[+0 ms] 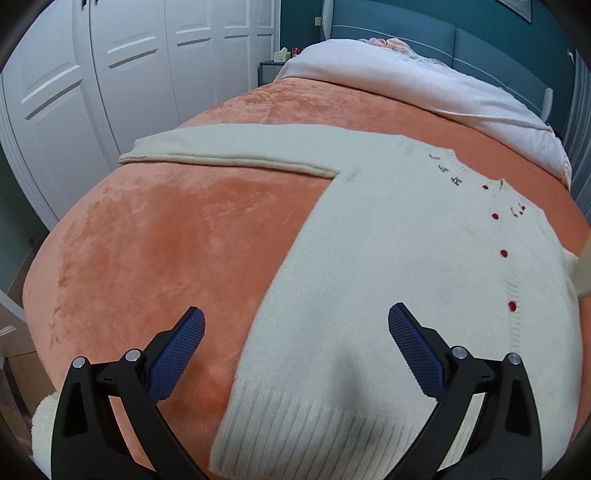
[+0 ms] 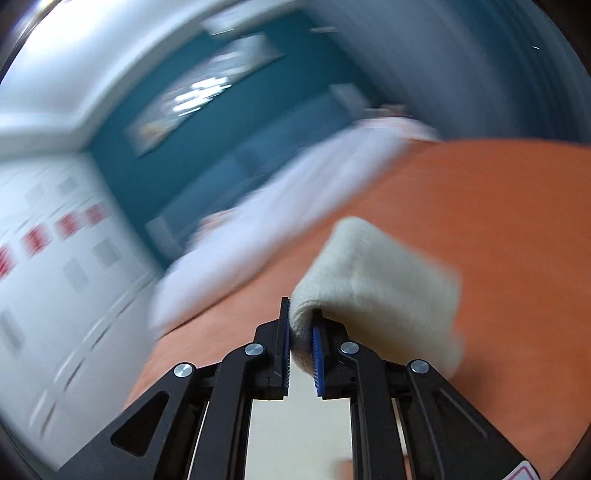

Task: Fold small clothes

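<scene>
A cream knit cardigan (image 1: 388, 266) with red buttons (image 1: 504, 253) lies flat on the orange bedspread (image 1: 155, 236). Its left sleeve (image 1: 229, 151) stretches straight out to the left. My left gripper (image 1: 295, 325) is open and empty, hovering above the cardigan's left side near the ribbed hem (image 1: 317, 432). In the right wrist view, my right gripper (image 2: 301, 314) is shut on the cream right sleeve (image 2: 376, 284) and holds it lifted above the bedspread (image 2: 480, 206). That view is motion-blurred. A bit of the lifted sleeve shows at the left wrist view's right edge (image 1: 581, 269).
A white folded duvet (image 1: 406, 81) lies at the head of the bed by a teal headboard (image 1: 424, 26). White wardrobe doors (image 1: 110, 74) stand to the left, and a small nightstand (image 1: 271, 72) is in the corner. The bed edge drops off at the left.
</scene>
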Demonstrator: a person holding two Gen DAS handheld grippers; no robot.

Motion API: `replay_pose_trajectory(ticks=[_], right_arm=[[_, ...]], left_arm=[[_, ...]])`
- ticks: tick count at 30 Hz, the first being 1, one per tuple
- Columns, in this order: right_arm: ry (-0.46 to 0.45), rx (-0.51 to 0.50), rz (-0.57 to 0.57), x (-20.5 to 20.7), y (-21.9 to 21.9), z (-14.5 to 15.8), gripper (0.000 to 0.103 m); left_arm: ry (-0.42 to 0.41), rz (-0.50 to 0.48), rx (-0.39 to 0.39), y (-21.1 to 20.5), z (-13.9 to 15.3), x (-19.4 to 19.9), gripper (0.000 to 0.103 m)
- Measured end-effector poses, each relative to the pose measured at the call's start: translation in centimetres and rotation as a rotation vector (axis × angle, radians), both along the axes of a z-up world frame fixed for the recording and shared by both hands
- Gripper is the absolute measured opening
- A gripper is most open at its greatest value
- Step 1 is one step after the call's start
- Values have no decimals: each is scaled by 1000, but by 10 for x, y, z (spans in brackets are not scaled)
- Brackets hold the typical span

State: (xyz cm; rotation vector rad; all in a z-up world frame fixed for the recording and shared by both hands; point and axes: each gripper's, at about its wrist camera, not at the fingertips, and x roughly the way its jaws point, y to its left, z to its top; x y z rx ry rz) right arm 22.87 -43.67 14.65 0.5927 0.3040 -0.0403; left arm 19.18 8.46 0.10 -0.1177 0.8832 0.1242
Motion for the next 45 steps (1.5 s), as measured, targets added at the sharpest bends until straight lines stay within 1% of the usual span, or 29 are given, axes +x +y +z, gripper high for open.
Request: replay_pose_trajectory(ticks=[1,3,4,6,7,9,12,14,16,18,19,21,22,23,24,25,26,29,31,32,33,35,36,37,38,40,42,43,45], right_arm=[[-18,-33,104,18,36,10,16],[8,-82,339,59,125,4,24],[41,-111,405,72,156,-7,34],[148,-164,458,88,203,-43,36],[198,-151,469,87,215,-61,36],[263,-78,454,73,212,-90,37],[309,-15,346,39,177,-108,39],[339,27,254,11,150,-120,43],[370,90,179,6,119,-127,49],[398,146,125,8,98,-144,49],[402,176,107,12,89,-149,49],[407,231,80,22,79,-161,49],[408,256,71,24,77,-167,48],[406,276,57,30,78,-169,47],[400,287,45,36,77,-171,34],[389,286,31,40,77,-171,14],[376,283,24,43,78,-168,14],[231,245,8,34,82,-133,12],[138,195,4,21,84,-108,12],[126,179,-1,18,84,-107,12],[151,161,-3,20,83,-115,12],[354,156,-1,41,79,-163,12],[433,198,0,48,77,-187,9],[397,219,-2,45,75,-186,10],[390,205,1,45,75,-177,11],[423,165,18,46,82,-165,19],[459,115,21,36,92,-159,20],[458,86,23,26,99,-155,20],[445,29,52,-2,119,-147,23]], left_arm=[[-14,-17,-29,-1,6,7,98],[-30,-43,-91,-5,14,23,98],[-31,-59,-133,-7,19,33,98],[-34,-90,-218,-12,24,52,98],[-31,-102,-263,-16,25,64,98],[-20,-137,-355,-24,22,90,98],[39,-140,-443,-42,3,143,98],[68,-137,-461,-52,-11,171,98],[104,-135,-463,-67,-28,196,98],[147,-153,-476,-76,-42,210,88],[162,-144,-479,-80,-49,213,79],[136,-119,-457,-83,-49,215,59],[129,-143,-468,-84,-48,218,30],[137,-177,-494,-85,-45,223,11],[132,-184,-497,-85,-40,225,11],[83,-192,-493,-85,-28,225,10],[24,-219,-488,-87,-10,224,10],[-151,-286,-496,-87,41,216,10],[-173,-298,-485,-86,44,217,10],[-130,-294,-449,-88,30,223,11],[-49,-290,-418,-93,6,233,11],[127,-259,-347,-99,-51,245,11],[102,-259,-360,-95,-64,241,12],[54,-265,-363,-94,-61,235,13],[58,-257,-387,-90,-60,232,14],[67,-213,-508,-72,-56,226,19],[38,-135,-601,-38,-48,213,39],[15,-88,-621,-17,-43,206,52],[-29,19,-637,35,-37,195,58]])
